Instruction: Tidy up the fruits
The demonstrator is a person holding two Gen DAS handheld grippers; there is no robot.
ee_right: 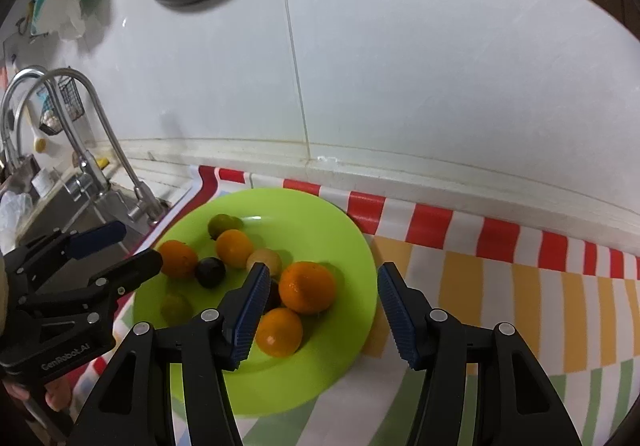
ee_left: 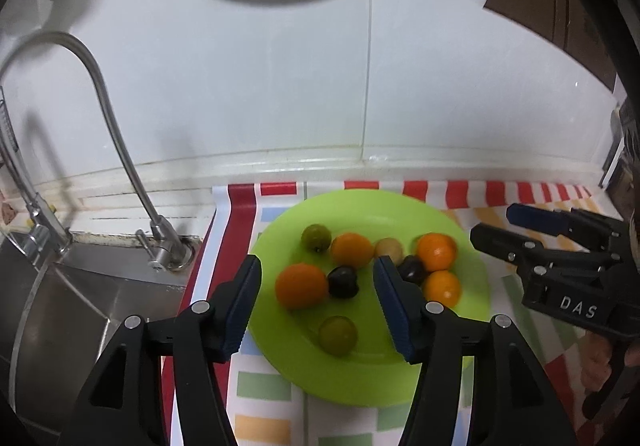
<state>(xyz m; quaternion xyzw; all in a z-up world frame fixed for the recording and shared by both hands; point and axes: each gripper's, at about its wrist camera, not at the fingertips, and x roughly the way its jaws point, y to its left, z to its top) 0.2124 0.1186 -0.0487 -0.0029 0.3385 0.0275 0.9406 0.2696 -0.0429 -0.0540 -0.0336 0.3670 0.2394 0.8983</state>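
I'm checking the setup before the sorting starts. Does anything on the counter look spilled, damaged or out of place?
Nothing stands out. All the fruits, orange, green and dark, lie on the green plate; none has rolled onto the striped cloth. No spill or damage shows. Both tools, left and right, hang open and empty above it.

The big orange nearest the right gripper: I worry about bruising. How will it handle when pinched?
The orange looks round and glossy, so it may roll or slip. It probably feels firm. Neighbouring fruits touch it and may shift.
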